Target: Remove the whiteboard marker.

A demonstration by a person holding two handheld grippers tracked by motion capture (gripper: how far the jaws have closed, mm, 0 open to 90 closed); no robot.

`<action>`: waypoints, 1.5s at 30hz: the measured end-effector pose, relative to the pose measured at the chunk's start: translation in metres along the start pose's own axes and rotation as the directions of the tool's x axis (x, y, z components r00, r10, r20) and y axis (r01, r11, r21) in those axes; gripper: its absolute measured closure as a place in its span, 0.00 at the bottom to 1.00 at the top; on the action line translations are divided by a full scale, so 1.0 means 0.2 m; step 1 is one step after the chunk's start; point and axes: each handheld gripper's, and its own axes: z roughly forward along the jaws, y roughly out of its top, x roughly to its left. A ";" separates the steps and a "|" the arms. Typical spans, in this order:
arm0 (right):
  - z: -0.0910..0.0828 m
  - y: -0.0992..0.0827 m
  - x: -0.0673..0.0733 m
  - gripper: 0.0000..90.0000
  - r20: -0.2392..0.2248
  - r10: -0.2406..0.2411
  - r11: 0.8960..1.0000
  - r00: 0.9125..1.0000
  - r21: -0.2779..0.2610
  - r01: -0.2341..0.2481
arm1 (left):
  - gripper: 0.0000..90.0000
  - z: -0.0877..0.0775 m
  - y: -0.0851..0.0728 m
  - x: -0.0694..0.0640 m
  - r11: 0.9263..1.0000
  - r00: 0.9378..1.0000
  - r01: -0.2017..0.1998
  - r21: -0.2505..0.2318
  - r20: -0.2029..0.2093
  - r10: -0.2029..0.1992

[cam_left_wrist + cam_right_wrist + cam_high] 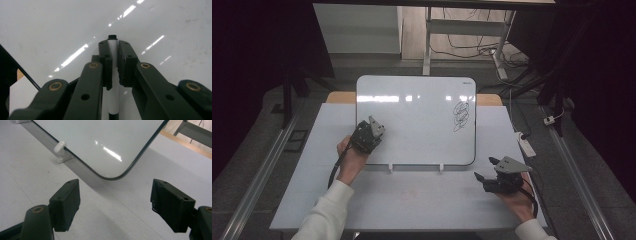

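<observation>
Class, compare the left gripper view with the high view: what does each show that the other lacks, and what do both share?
Left gripper view: a white marker with a black tip, clamped between the left gripper's fingers.

High view: black scribbles on the board's right side, the open right gripper, both hands, and the white table.

Both: the glossy whiteboard and the left gripper.

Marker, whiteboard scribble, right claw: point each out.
marker (pixel 113 47), left gripper view, white barrel between the pads.
scribble (pixel 460 116), high view, middle loops.
right claw (pixel 115 205), right gripper view, gap between open fingertips.
</observation>
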 end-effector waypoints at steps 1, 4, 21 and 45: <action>0.00 0.00 0.00 0.26 0.000 0.000 1.000 1.000 0.000 0.000 | 0.90 0.00 0.00 0.00 1.000 1.000 0.000 0.000 0.000 0.000; 0.00 0.00 0.00 0.26 -0.001 0.002 1.000 1.000 -0.002 -0.002 | 0.90 -0.06 0.02 0.01 1.000 1.000 0.001 -0.018 0.014 -0.001; 0.00 -0.02 0.01 0.26 0.007 0.047 0.996 0.999 -0.075 -0.046 | 0.90 -0.31 0.08 0.03 0.969 0.969 0.098 -0.227 0.242 -0.041; 0.04 0.16 0.11 0.32 -0.113 0.149 0.982 0.982 -0.095 -0.160 | 0.90 -0.35 0.25 -0.27 0.944 0.885 0.080 -0.320 0.459 0.080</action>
